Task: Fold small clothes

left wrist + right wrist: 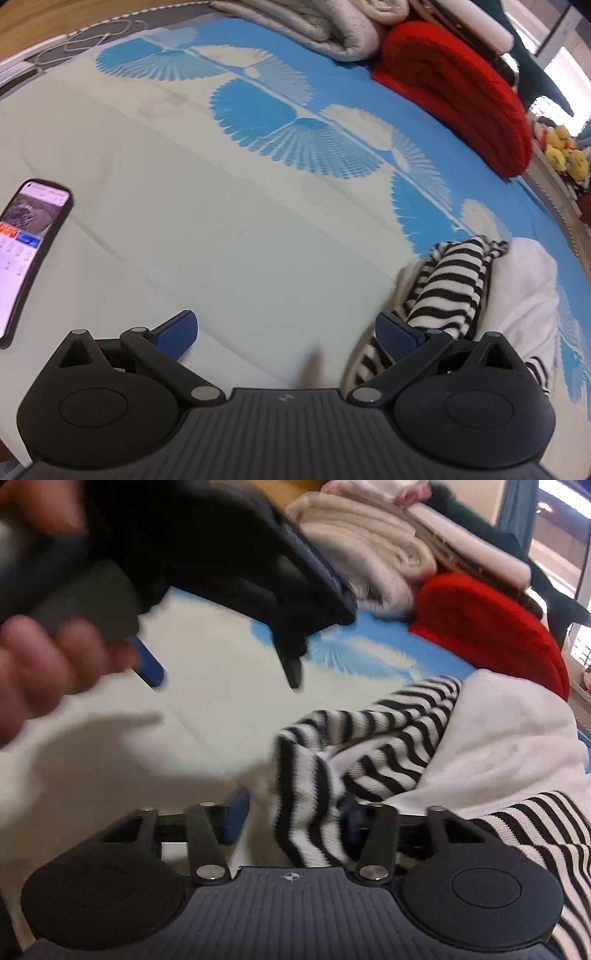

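A black smartphone (26,254) lies far left on the pale sheet (221,236). The left gripper (286,332) hovers empty, jaws wide. Right of it, the striped black-and-white knit garment (369,746) sits crumpled between the right gripper's (295,818) parted jaws, seemingly unpinched.

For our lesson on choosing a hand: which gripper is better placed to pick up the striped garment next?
Right. The right gripper is open with a fold of the striped garment between its fingers. The left gripper is open over bare sheet, the garment beside it.
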The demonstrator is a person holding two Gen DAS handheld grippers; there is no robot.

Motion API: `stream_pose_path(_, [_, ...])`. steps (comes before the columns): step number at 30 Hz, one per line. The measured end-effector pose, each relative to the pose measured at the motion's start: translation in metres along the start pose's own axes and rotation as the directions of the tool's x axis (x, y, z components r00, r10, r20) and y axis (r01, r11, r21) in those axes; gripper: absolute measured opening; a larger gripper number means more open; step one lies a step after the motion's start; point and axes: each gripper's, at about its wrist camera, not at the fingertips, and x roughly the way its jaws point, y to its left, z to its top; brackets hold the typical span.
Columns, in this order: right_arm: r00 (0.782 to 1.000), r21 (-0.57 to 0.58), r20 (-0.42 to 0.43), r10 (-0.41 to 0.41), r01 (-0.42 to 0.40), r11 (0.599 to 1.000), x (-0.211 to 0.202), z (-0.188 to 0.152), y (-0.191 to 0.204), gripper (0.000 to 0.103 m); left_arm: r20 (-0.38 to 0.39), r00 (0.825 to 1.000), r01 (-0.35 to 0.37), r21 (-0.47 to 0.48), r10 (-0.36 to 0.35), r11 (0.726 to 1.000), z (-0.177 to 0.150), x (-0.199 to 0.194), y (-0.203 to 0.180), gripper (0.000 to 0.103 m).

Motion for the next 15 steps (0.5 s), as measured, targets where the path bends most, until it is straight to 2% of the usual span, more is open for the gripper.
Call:
stream_pose_path(3, [0.996, 0.099, 0.086, 0.029, -0.037, 0.994, -0.049, 0.014, -0.027, 0.062, 0.022, 0.999, 0.025, 0.046, -0.026, 0.999, -0.002, -0.007, -0.01, 0.103])
stream_pose_path(6, [0.989, 0.185, 0.122, -0.088, 0.064, 0.981, -0.095, 0.014, -0.067, 0.062, 0.045, 0.996, 0.066, 0.123, -0.072, 0.99, -0.011, -0.018, -0.023, 0.103])
stream_pose_path(8, [0.982, 0.228, 0.086, -0.17, 0.147, 0.962, -0.11, 0.002, -0.091, 0.06, 0.046, 0.991, 0.113, 0.192, -0.124, 0.975, -0.02, -0.028, -0.032, 0.103])
stream_pose_path(10, [0.975, 0.264, 0.009, -0.224, 0.214, 0.941, -0.11, -0.016, -0.111, 0.055, 0.049, 0.981, 0.168, 0.273, -0.188, 0.947, -0.032, -0.039, -0.041, 0.103])
stream_pose_path(12, [0.968, 0.324, -0.06, -0.243, 0.25, 0.913, -0.108, -0.037, -0.122, 0.049, 0.051, 0.97, 0.206, 0.352, -0.238, 0.913, -0.045, -0.046, -0.053, 0.103])
stream_pose_path(15, [0.964, 0.396, -0.098, -0.247, 0.265, 0.879, -0.105, -0.07, -0.126, 0.048, 0.05, 0.958, 0.233, 0.431, -0.281, 0.871, -0.055, -0.045, -0.071, 0.102])
